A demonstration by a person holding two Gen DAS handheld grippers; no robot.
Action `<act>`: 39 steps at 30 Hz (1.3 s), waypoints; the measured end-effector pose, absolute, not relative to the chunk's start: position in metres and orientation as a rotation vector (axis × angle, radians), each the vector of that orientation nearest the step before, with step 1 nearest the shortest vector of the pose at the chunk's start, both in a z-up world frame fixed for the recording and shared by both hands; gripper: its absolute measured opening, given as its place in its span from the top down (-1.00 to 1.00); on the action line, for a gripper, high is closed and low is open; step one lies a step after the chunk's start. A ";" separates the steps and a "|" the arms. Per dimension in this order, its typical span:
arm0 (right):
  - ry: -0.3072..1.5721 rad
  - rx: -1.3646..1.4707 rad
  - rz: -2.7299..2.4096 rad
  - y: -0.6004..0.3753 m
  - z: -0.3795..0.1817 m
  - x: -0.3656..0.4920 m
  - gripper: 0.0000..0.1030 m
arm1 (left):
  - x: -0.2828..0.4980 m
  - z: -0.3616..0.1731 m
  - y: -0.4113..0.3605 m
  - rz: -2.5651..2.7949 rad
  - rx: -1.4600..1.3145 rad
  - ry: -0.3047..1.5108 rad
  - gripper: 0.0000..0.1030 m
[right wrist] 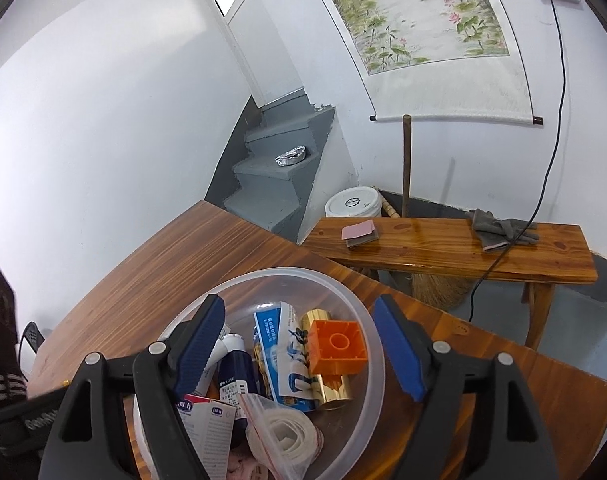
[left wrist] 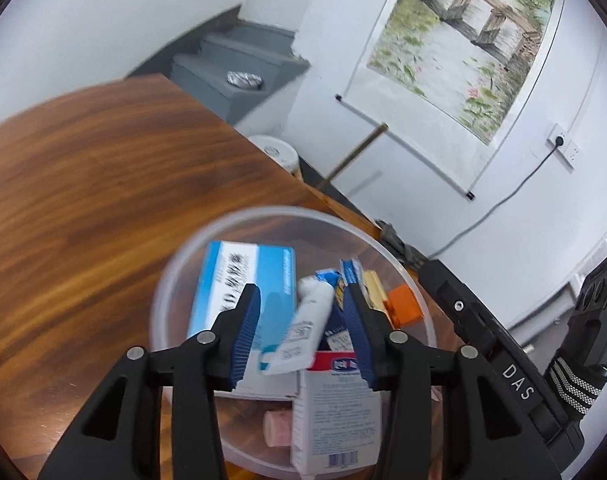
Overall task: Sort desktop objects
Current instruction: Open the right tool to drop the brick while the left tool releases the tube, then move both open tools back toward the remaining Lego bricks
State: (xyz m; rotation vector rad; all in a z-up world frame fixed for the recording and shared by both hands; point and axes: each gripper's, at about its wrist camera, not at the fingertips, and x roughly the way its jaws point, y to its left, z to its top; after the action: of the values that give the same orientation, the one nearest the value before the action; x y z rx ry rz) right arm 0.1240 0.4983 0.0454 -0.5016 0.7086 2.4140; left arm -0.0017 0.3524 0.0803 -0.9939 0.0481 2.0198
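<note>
A clear plastic bowl (left wrist: 263, 212) (right wrist: 287, 273) sits on the wooden table and holds several sorted items. My left gripper (left wrist: 300, 286) hovers over it with its jaws apart. A white tube (left wrist: 307, 328) lies slanted between them, free of the pads, over a blue-and-white box (left wrist: 243, 272) and a white carton (left wrist: 335, 412). My right gripper (right wrist: 299, 302) is open above the same bowl. Below its gap an orange block (right wrist: 337, 346) rests on a gold cylinder (right wrist: 327, 392), next to a blue-printed packet (right wrist: 287, 356) and a bagged roll of tape (right wrist: 283, 432).
The table (left wrist: 83, 200) (right wrist: 143, 272) stretches left of the bowl. A wooden bench (right wrist: 443, 252) beyond its edge carries grey gloves (right wrist: 499, 228) and a pink pad (right wrist: 359, 234). A white bucket (right wrist: 353, 204), a broom and grey stairs (right wrist: 279, 176) stand by the wall.
</note>
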 end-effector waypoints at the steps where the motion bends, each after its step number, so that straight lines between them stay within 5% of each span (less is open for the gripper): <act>1: 0.703 -0.503 2.413 0.498 0.045 0.124 -0.57 | 0.000 0.083 0.350 2.047 -0.972 0.066 0.07; 5: 0.662 -0.510 2.414 0.494 0.046 0.121 -0.57 | 0.003 0.089 0.344 2.103 -0.943 0.116 0.04; 9: 0.614 -0.531 2.437 0.490 0.045 0.117 -0.61 | -0.002 0.089 0.338 2.135 -0.988 0.107 -0.23; 26: 0.440 -0.644 2.600 0.458 0.038 0.097 -0.61 | -0.033 0.099 0.249 2.290 -1.071 -0.090 -0.23; 39: 0.405 -0.532 2.453 0.460 0.045 0.108 -0.61 | -0.050 0.096 0.196 2.447 -1.063 0.028 -0.23</act>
State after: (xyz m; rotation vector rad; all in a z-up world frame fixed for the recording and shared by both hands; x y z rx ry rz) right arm 0.1084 0.4602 0.0452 -0.5318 0.4054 2.4532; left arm -0.0500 0.1962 0.0957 -1.0634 0.0281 2.4473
